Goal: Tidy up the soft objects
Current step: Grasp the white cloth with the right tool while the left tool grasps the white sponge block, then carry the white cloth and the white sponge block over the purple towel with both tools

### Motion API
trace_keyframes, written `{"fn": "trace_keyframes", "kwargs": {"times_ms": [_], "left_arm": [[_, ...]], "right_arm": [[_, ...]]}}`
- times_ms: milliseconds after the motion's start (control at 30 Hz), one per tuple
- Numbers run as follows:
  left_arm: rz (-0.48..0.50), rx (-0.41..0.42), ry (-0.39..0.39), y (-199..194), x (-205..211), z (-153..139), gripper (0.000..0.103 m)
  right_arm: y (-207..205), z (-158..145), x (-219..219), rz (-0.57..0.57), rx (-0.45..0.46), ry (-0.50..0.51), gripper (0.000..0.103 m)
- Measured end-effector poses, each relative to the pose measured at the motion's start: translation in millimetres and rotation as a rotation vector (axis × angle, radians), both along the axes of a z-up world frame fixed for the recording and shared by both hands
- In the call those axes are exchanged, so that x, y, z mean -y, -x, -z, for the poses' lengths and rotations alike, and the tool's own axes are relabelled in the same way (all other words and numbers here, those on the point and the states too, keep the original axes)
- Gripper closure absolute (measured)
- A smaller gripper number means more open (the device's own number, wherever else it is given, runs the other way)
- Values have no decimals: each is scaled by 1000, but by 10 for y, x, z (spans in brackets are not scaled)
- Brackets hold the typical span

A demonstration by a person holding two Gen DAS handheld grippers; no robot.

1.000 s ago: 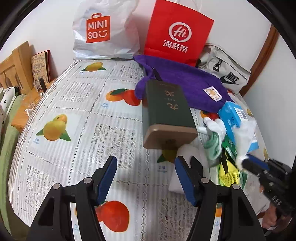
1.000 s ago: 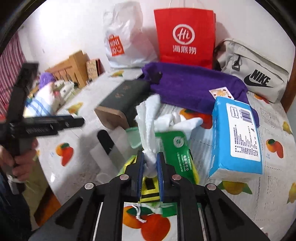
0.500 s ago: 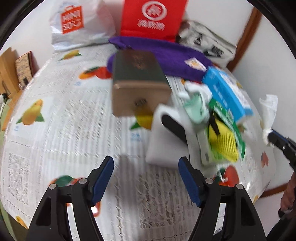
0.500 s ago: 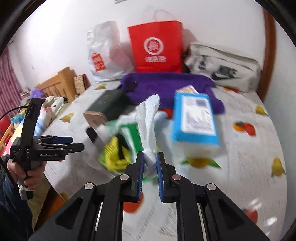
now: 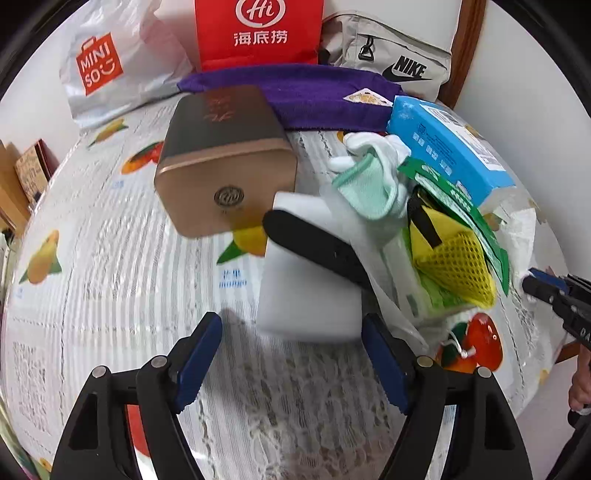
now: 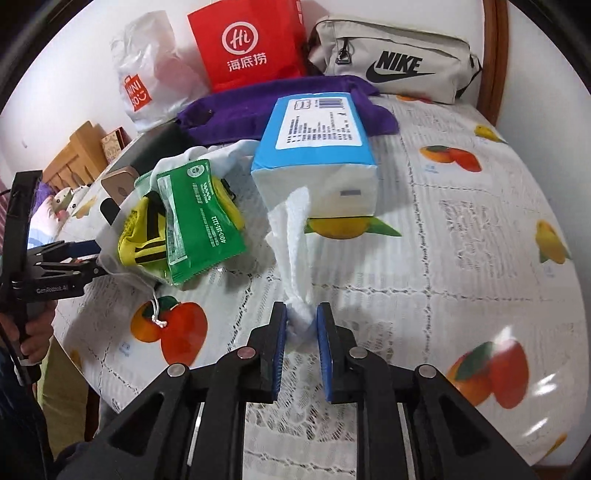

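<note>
White tissue (image 6: 291, 258) trails from the end of the blue tissue pack (image 6: 316, 147) down to the right tongs (image 6: 301, 326). Their jaws have just been opening, and the bunched end of the tissue sits between the blue pads; whether they still pinch it cannot be told. The pack lies on the fruit-print tablecloth (image 6: 461, 229) of the desk, just in front of a purple towel (image 6: 258, 107). To its left lies a heap: a green packet (image 6: 195, 218), a yellow mesh scrubber (image 5: 454, 262), mint-and-white socks (image 5: 373, 177) and a white sponge block (image 5: 306, 280) with a black handle (image 5: 314, 251) across it. The left tongs (image 5: 291, 358) hover just short of the sponge, jaws wide apart and just widened further, nothing between them. A dark box with a gold end (image 5: 225, 162) sits beyond. At the back stand a red paper bag (image 5: 258, 33), a Miniso plastic bag (image 5: 110, 62) and a grey Nike bag (image 6: 391, 62).
</note>
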State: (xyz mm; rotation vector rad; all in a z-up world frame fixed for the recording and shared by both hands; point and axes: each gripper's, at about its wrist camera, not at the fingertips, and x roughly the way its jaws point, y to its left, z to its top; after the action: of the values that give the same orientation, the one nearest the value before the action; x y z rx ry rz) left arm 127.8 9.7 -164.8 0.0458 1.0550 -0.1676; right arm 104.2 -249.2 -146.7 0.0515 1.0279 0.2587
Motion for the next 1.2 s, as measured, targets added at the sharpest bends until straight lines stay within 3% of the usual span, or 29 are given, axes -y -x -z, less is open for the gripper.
{"fn": "trace_keyframes", "kwargs": {"times_ms": [100,167,267,300,333,467,833,1200], "left_arm": [[-19,25,-23,-47,6,5,27],[-14,40,-24,-58,0,13,27],[17,52,0,-6,-32,-8,47],[22,48,13,16,-50,-21,54],[17,50,18,32,-68,-33,54],[-20,80,-24,114,-162,-80,55],[-148,116,10,292,-573,-306,55],[-138,155,58,313,-493,-617,55]], "right_arm": [[-38,69,-36,-5,-21,4,63],[-46,107,-65,-12,-19,12,64],[-60,133,-75,-6,-7,14,69],[-68,132,-64,3,-2,14,78],[-74,138,-56,11,-3,17,84],[-80,124,-22,25,-3,1,85],[42,-18,-40,22,26,-2,85],[110,-430,-4,28,95,-23,85]]}}
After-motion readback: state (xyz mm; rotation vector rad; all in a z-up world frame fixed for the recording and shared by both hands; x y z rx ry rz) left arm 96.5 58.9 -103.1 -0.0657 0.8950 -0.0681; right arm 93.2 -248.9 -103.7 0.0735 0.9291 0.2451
